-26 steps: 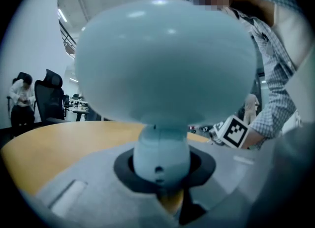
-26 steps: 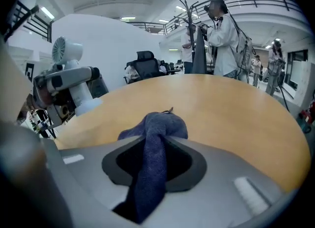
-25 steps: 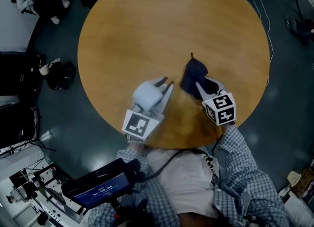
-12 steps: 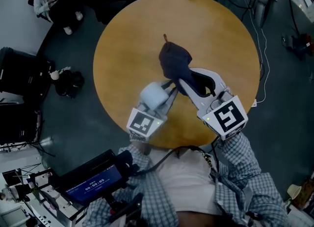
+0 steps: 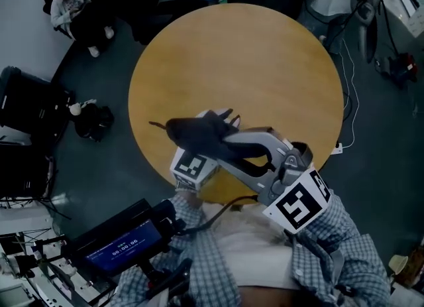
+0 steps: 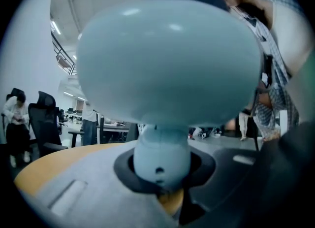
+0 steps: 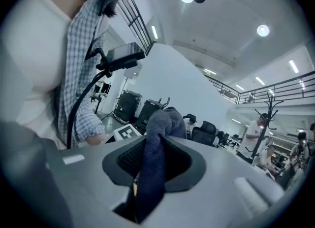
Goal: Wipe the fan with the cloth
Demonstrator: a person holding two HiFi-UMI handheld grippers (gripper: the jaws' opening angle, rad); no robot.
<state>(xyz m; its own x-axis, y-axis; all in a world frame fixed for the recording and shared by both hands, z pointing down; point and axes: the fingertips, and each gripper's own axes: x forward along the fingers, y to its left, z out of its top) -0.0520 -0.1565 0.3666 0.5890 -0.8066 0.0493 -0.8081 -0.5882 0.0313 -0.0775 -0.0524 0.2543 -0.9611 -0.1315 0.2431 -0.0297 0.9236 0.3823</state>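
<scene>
My left gripper [image 6: 160,175] is shut on the stem of a pale blue fan [image 6: 167,59], whose round head fills the left gripper view. In the head view that gripper [image 5: 217,116] sits over the table's near edge, and the fan is hidden beneath the cloth. A dark blue cloth [image 5: 195,133] hangs from my right gripper [image 5: 222,142], which is raised and points left across the left gripper. In the right gripper view the cloth [image 7: 156,148] is pinched between the jaws of the right gripper [image 7: 150,178].
The round wooden table [image 5: 265,67] lies below both grippers. A device with a lit screen [image 5: 126,246] hangs by my left side. Bags [image 5: 93,120] and a seated person [image 5: 73,0] are on the floor to the left. Cables [image 5: 348,87] run at the right.
The right gripper has lifted the cloth off the table, risen toward the camera and swung left, so the cloth is over the fan. The left gripper has risen slightly with the fan.
</scene>
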